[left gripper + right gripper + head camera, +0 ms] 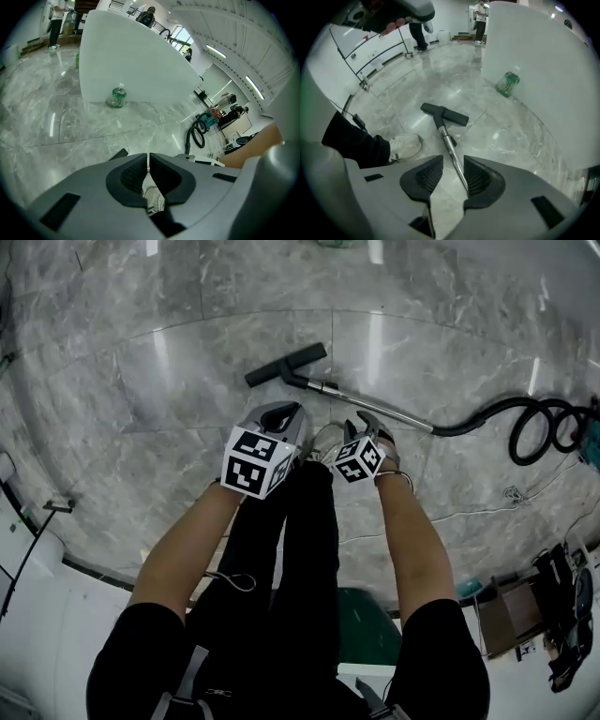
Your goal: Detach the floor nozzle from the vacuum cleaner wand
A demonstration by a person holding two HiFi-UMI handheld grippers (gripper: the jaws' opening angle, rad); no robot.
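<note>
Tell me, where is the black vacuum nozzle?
In the head view the floor nozzle lies on the grey floor, above centre, on the left end of the metal wand.

Grey left hand-held gripper (148, 161), black trousers (300, 559)

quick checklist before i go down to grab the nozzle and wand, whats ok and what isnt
1. Nozzle joined to wand, both flat on the floor: ok.
2. Right gripper jaws apart and empty, wand lined up beyond them: ok.
3. Left gripper jaws ready to grasp: not ok, they are together, empty.
4. Either gripper touching nozzle or wand: not ok, both hang above the floor.
5. Room round the nozzle: ok, the bottle stands off by the wall.
6. Catch at the joint: cannot tell, too small.
</note>
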